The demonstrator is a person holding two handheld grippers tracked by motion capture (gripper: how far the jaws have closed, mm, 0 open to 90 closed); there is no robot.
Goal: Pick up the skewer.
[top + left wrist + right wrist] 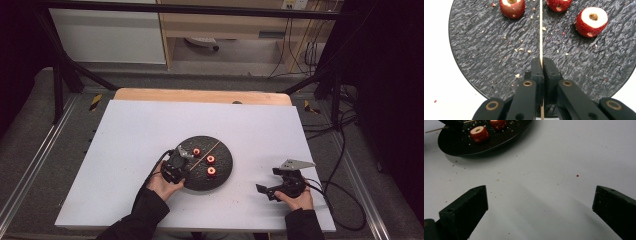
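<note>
A round black slate plate lies on the white board, with three cored red fruit pieces and a thin wooden skewer across it. My left gripper is over the plate's near-left rim. In the left gripper view its jaws are shut on the skewer, which runs straight ahead between two fruit pieces. My right gripper rests on the board right of the plate, open, with bare board between its jaws. The plate and a fruit piece sit at the far left of its view.
Crumbs and red specks dot the plate and the white board. The board covers a wooden table set inside a black metal frame. Cables trail off the board's right edge.
</note>
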